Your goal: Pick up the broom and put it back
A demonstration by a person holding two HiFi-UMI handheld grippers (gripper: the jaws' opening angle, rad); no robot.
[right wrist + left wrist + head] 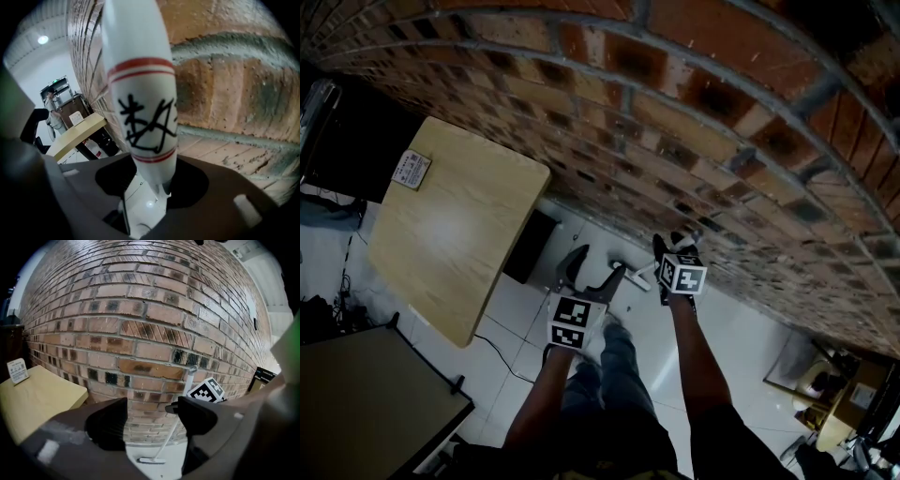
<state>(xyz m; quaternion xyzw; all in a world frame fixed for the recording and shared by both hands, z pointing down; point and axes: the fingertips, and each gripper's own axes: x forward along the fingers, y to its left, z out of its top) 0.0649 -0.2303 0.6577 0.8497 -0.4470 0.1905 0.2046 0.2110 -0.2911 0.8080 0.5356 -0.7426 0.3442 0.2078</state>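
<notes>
The broom point(180, 420) leans against the brick wall point(140, 324), its white handle slanting up and its flat head point(151, 460) resting on the white floor. In the right gripper view the handle's top point(140, 93), white with red bands and a black scribble, stands between the jaws of my right gripper point(152, 183). The pads stand slightly apart from the handle, so the gripper is open around it. In the head view my right gripper point(670, 246) is close to the wall. My left gripper point(591, 267) hangs lower and to the left. It is open with nothing between its jaws point(152, 408).
A light wooden table point(450, 225) stands against the wall on the left, with a small printed card point(412, 169) on it and a black box point(530, 248) beneath. A dark cabinet top point(366, 394) is at lower left. Furniture clutters the lower right corner point(834, 394).
</notes>
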